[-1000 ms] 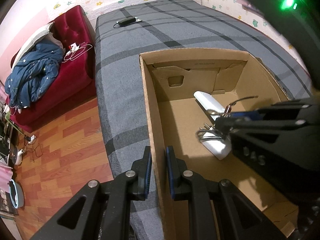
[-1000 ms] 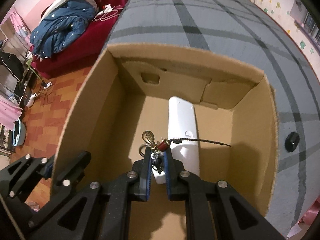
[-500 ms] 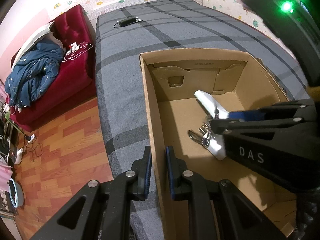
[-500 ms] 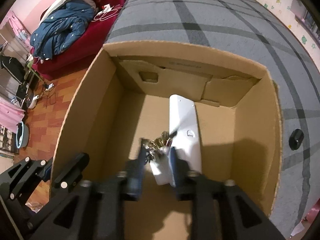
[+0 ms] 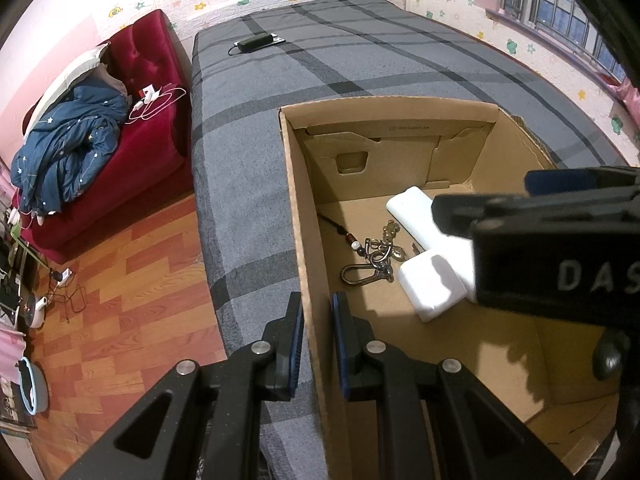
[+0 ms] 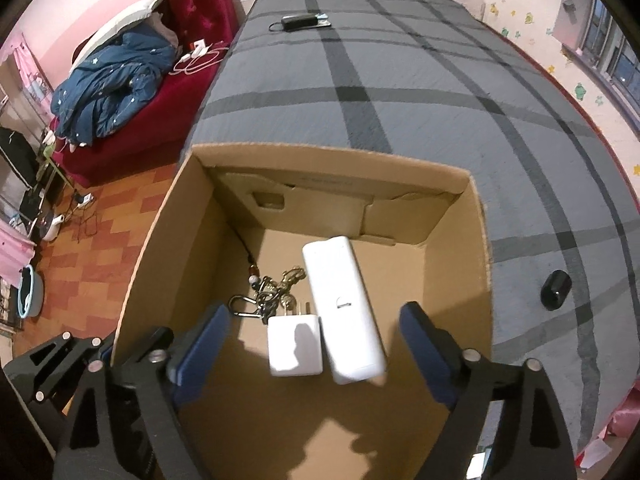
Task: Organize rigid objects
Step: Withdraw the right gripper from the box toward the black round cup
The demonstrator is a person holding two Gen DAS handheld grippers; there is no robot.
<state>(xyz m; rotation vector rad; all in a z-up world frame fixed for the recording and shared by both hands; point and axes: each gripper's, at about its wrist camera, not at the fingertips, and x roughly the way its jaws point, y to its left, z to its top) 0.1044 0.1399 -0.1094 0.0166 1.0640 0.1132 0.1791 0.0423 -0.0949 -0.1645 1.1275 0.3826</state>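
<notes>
An open cardboard box stands on the grey plaid bed. On its floor lie a long white remote-like device, a white plug charger and a bunch of keys with a beaded cord. My right gripper hangs above them; its jaws are opening wide and touch nothing. In the left wrist view the keys lie loose beside the charger, under the right gripper. My left gripper is shut on the box's left wall.
A small black object lies on the bed right of the box. A black adapter with a cable sits at the bed's far end. A red sofa with a blue quilt stands left, beyond the wooden floor.
The right gripper's jaws have spread from shut to wide and it has risen. The keys it held now lie on the box floor. The left gripper has not moved.
</notes>
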